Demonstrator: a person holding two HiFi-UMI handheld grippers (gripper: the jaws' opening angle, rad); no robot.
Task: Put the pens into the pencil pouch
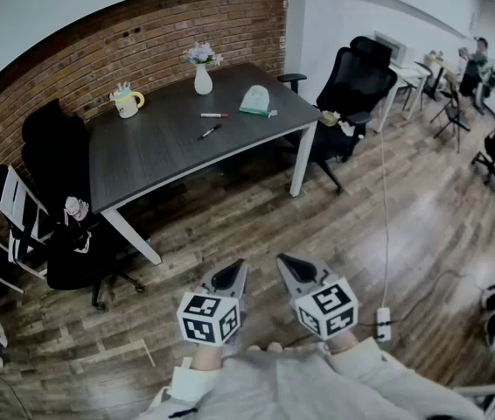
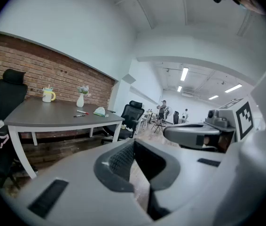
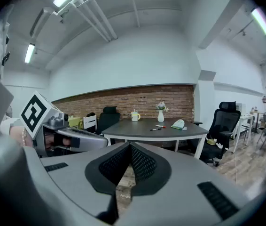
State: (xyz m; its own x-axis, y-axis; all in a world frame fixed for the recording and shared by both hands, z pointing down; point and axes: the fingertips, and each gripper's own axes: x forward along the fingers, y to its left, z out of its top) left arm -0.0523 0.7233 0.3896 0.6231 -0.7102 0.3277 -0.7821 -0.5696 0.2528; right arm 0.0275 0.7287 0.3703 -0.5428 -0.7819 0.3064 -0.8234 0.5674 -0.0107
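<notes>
A red pen (image 1: 214, 115) and a black pen (image 1: 209, 132) lie on the dark grey table (image 1: 160, 147), with the pale green pencil pouch (image 1: 255, 101) to their right. Both grippers are held close to the person, over the wooden floor and well short of the table. My left gripper (image 1: 230, 275) is shut with nothing between its jaws, and so is my right gripper (image 1: 292, 265). The right gripper view shows the red pen (image 3: 160, 125), the black pen (image 3: 155, 129) and the pouch (image 3: 178, 124) far ahead. The left gripper view has the pouch (image 2: 99, 111) off to the left.
A mug (image 1: 126, 102) and a white vase of flowers (image 1: 202, 76) stand at the table's back. Black office chairs (image 1: 345, 94) sit right of the table, more chairs (image 1: 55, 199) at its left. A power strip and cable (image 1: 382, 322) lie on the floor. A person (image 1: 475, 59) sits far off.
</notes>
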